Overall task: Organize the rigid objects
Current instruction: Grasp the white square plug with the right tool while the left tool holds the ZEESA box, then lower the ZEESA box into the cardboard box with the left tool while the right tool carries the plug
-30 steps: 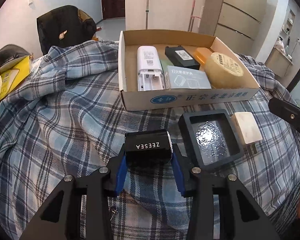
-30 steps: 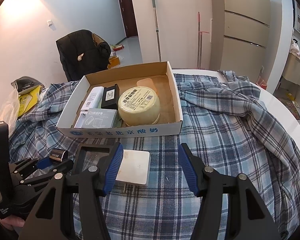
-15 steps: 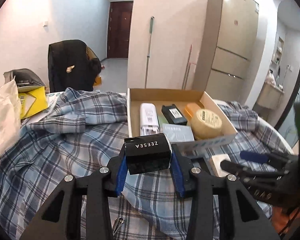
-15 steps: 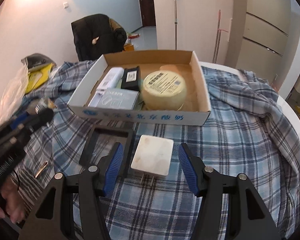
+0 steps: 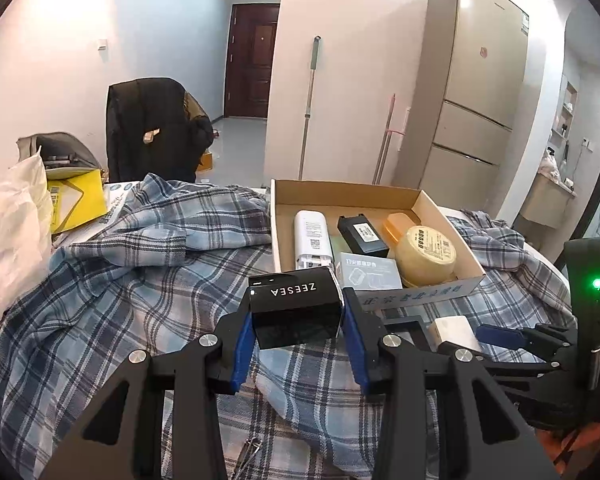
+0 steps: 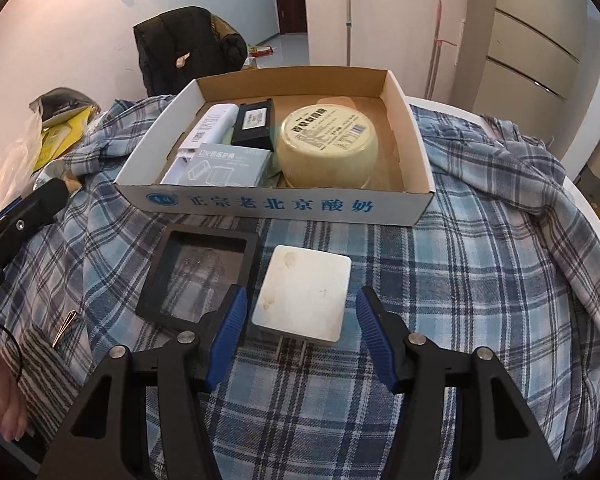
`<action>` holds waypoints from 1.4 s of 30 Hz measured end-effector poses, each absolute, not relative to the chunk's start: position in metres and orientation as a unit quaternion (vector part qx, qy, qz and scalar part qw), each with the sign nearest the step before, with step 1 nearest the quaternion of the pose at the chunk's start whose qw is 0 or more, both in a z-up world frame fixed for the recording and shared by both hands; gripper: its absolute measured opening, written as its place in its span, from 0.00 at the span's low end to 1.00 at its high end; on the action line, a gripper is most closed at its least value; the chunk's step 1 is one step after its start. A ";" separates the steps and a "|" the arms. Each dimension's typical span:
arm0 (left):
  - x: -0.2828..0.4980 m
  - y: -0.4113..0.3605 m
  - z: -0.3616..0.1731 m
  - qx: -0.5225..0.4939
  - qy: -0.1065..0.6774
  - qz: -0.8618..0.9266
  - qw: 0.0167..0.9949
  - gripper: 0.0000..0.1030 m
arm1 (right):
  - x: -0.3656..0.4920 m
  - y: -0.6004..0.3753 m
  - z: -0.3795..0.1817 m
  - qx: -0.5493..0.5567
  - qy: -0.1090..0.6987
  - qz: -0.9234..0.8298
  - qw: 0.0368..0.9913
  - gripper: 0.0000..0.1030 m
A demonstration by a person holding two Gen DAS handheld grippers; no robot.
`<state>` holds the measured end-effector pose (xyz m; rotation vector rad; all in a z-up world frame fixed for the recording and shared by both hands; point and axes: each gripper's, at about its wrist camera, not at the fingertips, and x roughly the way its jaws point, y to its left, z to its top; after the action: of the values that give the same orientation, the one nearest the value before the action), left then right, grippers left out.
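Left tool (image 5: 298, 316) clamped on black ZEESEA box (image 5: 294, 312) at frame centre (held off the cloth), right tool (image 6: 302, 334) closing around white adapter (image 6: 304, 298), pads not yet touching.

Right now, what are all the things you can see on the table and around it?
Cardboard box: one, white outside, brown inside, on the plaid cloth.
Round tub: one, pale yellow, in the box.
White remote-shaped device: one, in the box, left side.
Black flat pack: one, in the box.
Grey carton: one, in the box, front.
Black square frame: one, on the cloth before the box.
White square charger: one, beside the frame.
Plaid cloth: one, blue and white, over the table.
Black ZEESEA box: one, gripped in the left gripper.
Right gripper: jaws closing around the charger, not yet touching.
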<state>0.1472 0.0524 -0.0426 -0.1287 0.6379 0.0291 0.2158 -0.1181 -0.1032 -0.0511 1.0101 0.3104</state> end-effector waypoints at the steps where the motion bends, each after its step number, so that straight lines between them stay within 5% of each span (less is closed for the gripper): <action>1: 0.147 0.052 -0.043 -0.064 0.314 0.014 0.947 0.41 | 0.217 -0.119 -0.105 -0.023 0.488 0.146 0.861 0.44; 24: 0.149 0.050 -0.043 -0.065 0.318 0.012 0.946 0.41 | 0.231 -0.128 -0.119 -0.040 0.494 0.104 0.862 0.43; 42: 0.143 0.053 -0.028 -0.077 0.318 -0.002 0.945 0.41 | 0.225 -0.160 -0.064 0.004 0.439 0.094 0.893 0.43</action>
<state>0.1431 0.0531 -0.0285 -0.1568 0.6476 -0.0045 0.2253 -0.1604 -0.0641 0.0081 0.9110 0.1947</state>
